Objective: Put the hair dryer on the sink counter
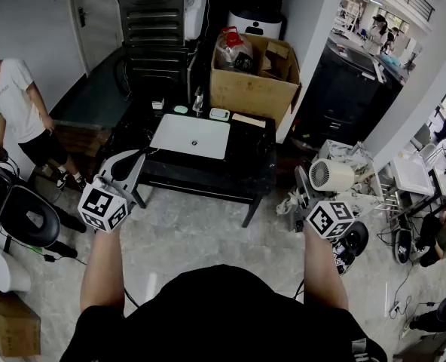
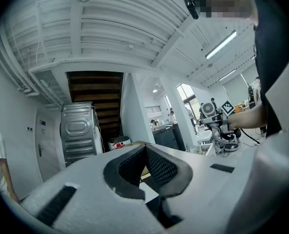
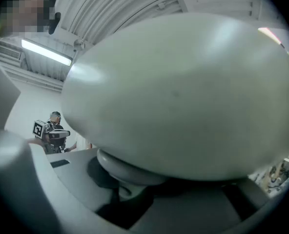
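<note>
Both forearms reach forward and level from the lower frame. The right gripper (image 1: 312, 191), at right centre, is clamped on the dryer (image 1: 332, 176), which is held in the air to the right of the counter (image 1: 245, 153). The left gripper (image 1: 131, 163), at left centre, has its jaws together and holds nothing.

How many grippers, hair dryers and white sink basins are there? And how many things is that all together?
grippers: 2 (left gripper, right gripper)
hair dryer: 1
white sink basin: 1
total: 4
</note>
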